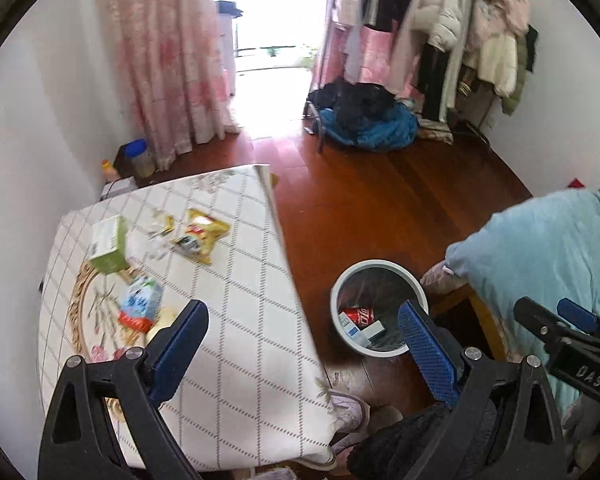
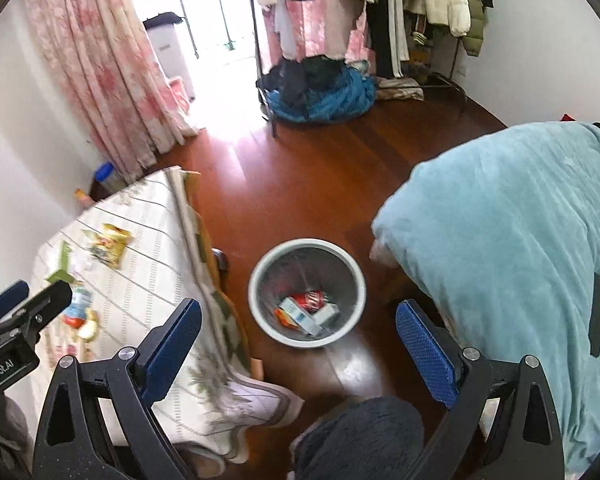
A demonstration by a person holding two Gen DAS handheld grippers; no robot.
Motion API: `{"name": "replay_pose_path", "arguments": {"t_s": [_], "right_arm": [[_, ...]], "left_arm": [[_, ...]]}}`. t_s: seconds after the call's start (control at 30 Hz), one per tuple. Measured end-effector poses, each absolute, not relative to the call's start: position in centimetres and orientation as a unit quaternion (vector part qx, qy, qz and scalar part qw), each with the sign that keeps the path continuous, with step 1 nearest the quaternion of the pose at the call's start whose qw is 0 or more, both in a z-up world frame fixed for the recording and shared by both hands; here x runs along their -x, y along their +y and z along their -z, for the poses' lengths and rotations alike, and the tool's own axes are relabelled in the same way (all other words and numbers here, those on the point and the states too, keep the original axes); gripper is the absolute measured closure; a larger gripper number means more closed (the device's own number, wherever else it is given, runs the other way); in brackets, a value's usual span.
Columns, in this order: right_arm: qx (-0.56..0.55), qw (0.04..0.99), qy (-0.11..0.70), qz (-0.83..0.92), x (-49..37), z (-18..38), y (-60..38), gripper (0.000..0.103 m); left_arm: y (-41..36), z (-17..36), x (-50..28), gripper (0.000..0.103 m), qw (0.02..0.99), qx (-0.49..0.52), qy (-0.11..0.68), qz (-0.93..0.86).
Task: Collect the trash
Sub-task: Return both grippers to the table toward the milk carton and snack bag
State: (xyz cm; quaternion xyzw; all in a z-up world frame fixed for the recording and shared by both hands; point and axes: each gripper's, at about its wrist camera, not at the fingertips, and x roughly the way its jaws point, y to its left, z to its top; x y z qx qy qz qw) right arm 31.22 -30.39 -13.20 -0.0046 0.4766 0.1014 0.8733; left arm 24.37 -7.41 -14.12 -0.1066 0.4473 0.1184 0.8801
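Though partly hidden, "DAS" on right gripper [image 1: 576,322].

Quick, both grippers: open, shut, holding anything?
Left hand-held gripper: open, holding nothing, above the table edge.
Right hand-held gripper: open, holding nothing, above the trash bin.

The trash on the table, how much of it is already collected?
Done: a red can and small boxes lie in the bin. In hand: nothing; both grippers are open. Left: green box, yellow snack bag and blue-red carton on the table.
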Motion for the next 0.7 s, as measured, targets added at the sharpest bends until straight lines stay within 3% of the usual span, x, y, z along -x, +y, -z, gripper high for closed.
{"name": "replay_pose_path", "arguments": {"t_s": [0.2,0.43,0.7], "right_arm": [[-0.003,0.859,0.486,-0.161,-29.9,13.3,-25.3,0.004],[0.037,0.801,0.542,-0.253,-31.6,20.5,-12.4,0.004],[0.065,0.765,0.587,-0.255,-38.9,27.7,0.0,0.004]], "left_arm": [[-1.0,16.5,-20.7,0.006,0.856,0.117,0.462,-0.199],[9.1,25.0,-19.7,0.006,0.799,0.138,0.516,-0.275],[15.5,33.0,-25.2,0.007,0.76,0.181,0.584,-0.221]]}}
